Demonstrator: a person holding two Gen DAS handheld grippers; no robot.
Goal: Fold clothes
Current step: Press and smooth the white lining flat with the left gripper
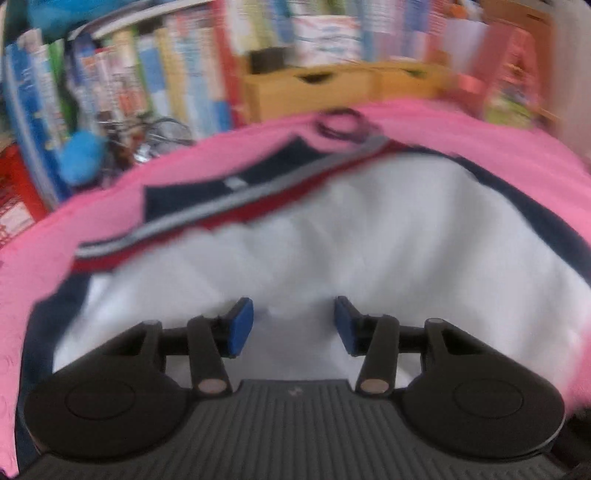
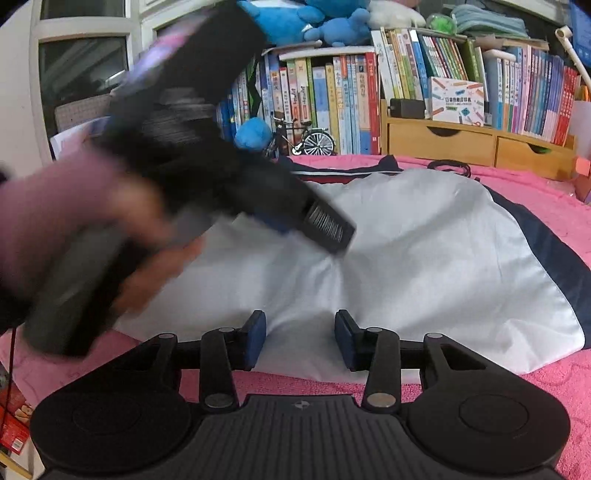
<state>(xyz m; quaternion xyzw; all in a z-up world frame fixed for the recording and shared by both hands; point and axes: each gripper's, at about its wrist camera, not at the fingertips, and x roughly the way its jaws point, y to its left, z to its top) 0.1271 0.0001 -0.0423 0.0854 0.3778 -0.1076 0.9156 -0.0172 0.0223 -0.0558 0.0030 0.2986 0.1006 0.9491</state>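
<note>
Garment: a white cloth garment with navy side panels and a red, white and navy striped band (image 2: 399, 258) lies spread flat on the pink towel-like cover (image 2: 535, 206), the striped band at its far edge toward the books.
Left gripper: the black two-finger left gripper with blue pads (image 1: 293, 326) hangs over the white cloth (image 1: 369, 240); its jaws stand apart with nothing between them. This view is blurred.
Left gripper from the right: in the right wrist view the same tool (image 2: 325, 221) is a blurred black shape above the left part of the garment, held by a person's hand (image 2: 147, 251) in a pale purple sleeve (image 2: 55, 206).
Right gripper: the black right gripper with blue pads (image 2: 300, 339) sits at the garment's near hem, jaws parted and empty, the pads over white cloth.
Background: a row of upright books (image 2: 332, 103), a wooden drawer unit (image 2: 476, 142), a small model bicycle (image 2: 303, 138) and blue plush toys (image 2: 321, 22) stand beyond the cover.
Dark ring: a dark loop, too blurred to identify (image 1: 341, 125), lies on the cover just beyond the striped band.
</note>
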